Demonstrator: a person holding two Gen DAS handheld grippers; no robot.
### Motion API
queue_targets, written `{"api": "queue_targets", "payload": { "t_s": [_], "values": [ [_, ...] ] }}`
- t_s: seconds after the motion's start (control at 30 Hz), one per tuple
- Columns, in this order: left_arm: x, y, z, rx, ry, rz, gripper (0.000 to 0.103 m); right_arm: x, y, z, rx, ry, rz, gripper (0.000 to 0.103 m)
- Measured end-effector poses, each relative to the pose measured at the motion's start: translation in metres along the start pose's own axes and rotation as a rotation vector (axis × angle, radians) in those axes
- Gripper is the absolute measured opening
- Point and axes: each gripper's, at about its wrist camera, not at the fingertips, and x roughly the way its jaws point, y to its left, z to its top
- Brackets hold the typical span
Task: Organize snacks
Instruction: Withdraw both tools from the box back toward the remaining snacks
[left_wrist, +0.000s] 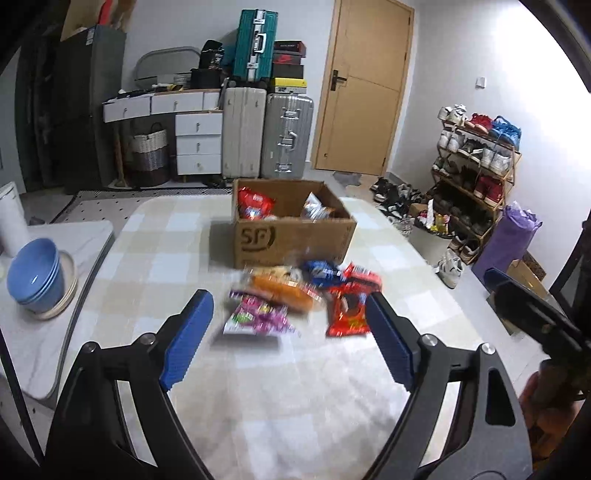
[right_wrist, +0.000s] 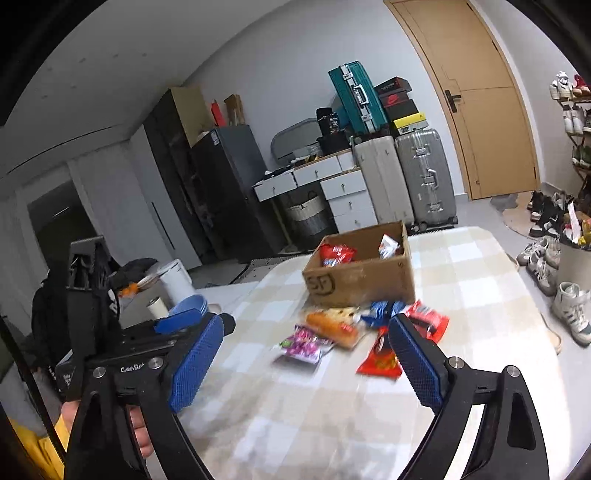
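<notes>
Both the left claw (left_wrist: 290, 334) and the right claw (right_wrist: 306, 363) are hanging wide open and empty above the surface (left_wrist: 155, 236). The snack packets (left_wrist: 295, 299) are lying loose just before the cardboard box (left_wrist: 291, 236). They are looking light, soft and crinkly, probably slippery; pinching a flat sealed edge seems safest.
</notes>
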Motion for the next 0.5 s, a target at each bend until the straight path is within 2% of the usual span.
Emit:
{"api": "queue_targets", "payload": {
  "t_s": [0.07, 0.13, 0.27, 0.47, 0.5],
  "values": [
    [0.002, -0.001, -0.006, -0.014, 0.008, -0.016, 0.083, -0.003, 0.003, -0.009, -0.008, 0.012, 0.003, 0.094],
    [-0.003, -0.002, -0.017, -0.019, 0.008, -0.003, 0.084, -0.003, 0.004, -0.015, 0.001, 0.024, -0.006, 0.098],
    [-0.009, -0.008, -0.032, -0.013, 0.010, 0.011, 0.086, -0.005, 0.005, -0.026, 0.035, 0.046, 0.011, 0.100],
    [-0.015, -0.017, -0.041, 0.002, 0.013, 0.022, 0.087, -0.006, 0.009, -0.026, 0.022, 0.052, 0.009, 0.102],
    [-0.015, -0.017, -0.041, 0.002, 0.011, 0.018, 0.091, -0.007, 0.010, -0.025, 0.021, 0.050, 0.008, 0.102]
  ]
}}
